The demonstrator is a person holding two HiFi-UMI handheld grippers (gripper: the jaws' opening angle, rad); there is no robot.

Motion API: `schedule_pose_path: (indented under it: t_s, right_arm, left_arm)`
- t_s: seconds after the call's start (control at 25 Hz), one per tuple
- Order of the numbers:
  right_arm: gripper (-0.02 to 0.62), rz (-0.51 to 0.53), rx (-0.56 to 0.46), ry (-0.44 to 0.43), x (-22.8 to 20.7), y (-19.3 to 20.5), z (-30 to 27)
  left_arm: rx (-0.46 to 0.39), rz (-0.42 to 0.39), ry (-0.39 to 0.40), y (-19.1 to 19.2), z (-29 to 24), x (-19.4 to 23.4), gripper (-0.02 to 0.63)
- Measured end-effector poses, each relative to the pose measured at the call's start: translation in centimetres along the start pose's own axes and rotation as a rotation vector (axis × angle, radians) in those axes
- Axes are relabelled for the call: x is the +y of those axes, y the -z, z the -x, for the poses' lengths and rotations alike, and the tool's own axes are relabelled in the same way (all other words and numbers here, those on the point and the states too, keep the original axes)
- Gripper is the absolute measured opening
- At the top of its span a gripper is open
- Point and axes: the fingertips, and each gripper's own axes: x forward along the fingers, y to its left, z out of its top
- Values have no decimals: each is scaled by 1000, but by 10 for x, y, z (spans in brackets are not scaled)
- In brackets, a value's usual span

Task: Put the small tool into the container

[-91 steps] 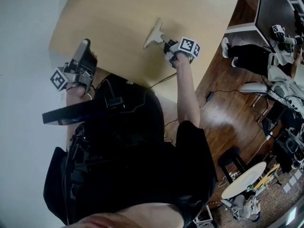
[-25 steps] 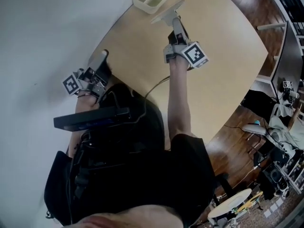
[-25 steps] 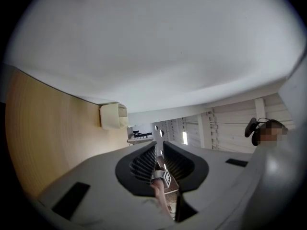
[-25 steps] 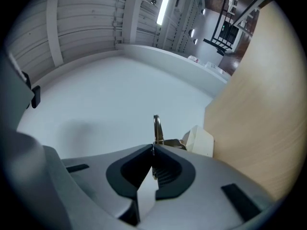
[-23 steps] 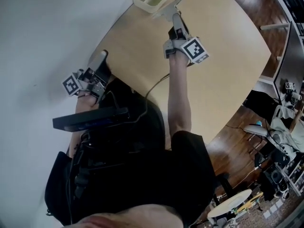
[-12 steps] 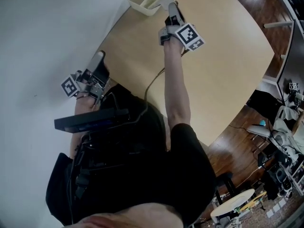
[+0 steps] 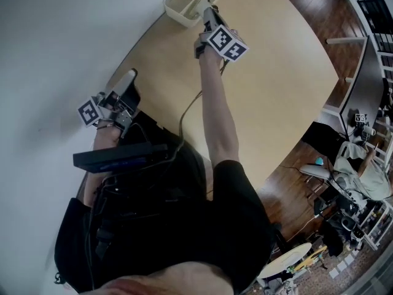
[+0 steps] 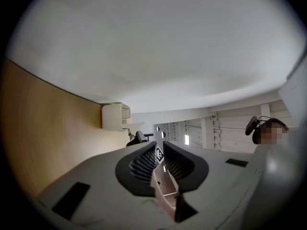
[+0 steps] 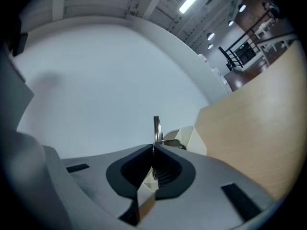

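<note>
A cream divided container (image 7: 174,7) stands at the table's far edge by the white wall. My right gripper (image 7: 207,18) is shut on the small tool (image 7: 202,2), a flat pale scraper, and holds it over the container's near rim. In the right gripper view the tool's thin metal blade (image 9: 156,128) sticks up from the closed jaws of the right gripper (image 9: 153,150), with the container (image 9: 191,139) just behind it. My left gripper (image 7: 128,76) hangs at the table's left edge, far from the container. Its jaws stand slightly apart with nothing between them in the left gripper view (image 8: 159,147), where the container (image 8: 115,117) shows far off.
The round wooden table (image 7: 276,72) is bare apart from the container. A white wall (image 7: 61,29) runs along its left side. A cable (image 7: 187,106) trails over the near edge. Wooden floor, chairs and clutter (image 7: 344,183) lie to the right.
My right gripper has carried the tool away from the table's middle to the far edge and over the container. The left gripper has stayed at the table's left edge.
</note>
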Motion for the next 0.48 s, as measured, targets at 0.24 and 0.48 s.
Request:
schedule_pose_path:
  t_s: [0.24, 0.48]
  right_arm:
    - [-9, 173, 121, 81, 2, 14, -11]
    - [-8, 291, 206, 121, 2, 22, -16]
  left_arm:
    - [-20, 11, 4, -3, 2, 1, 32]
    - [-39, 17, 7, -4, 5, 1, 32]
